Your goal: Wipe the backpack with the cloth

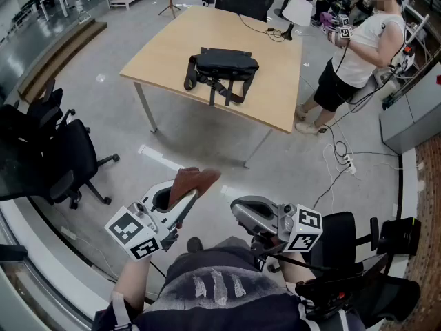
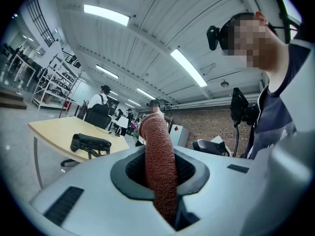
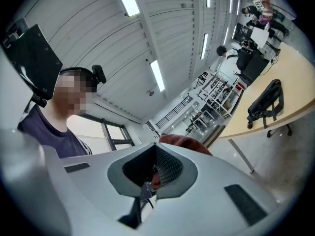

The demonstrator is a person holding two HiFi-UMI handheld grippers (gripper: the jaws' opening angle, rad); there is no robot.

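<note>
Left hand-held gripper (image 1: 187, 200) pinches the red-brown cloth (image 1: 196, 180), which sticks out past its jaws toward the far side, low and near the person's body. Right hand-held gripper (image 1: 239, 209) sits just right of it, jaws pressed together and holding nothing; the cloth shows just beyond them. The black backpack (image 1: 222, 65) lies well apart from both, flat on the far wooden bench (image 1: 172, 43), its straps trailing toward the near edge. Grey floor (image 1: 207, 140) lies between the bench and the grippers. Black chairs (image 1: 62, 157) stand at the near left. At the far right, beside the bench, a second person (image 1: 358, 47) in a white top stands
</note>
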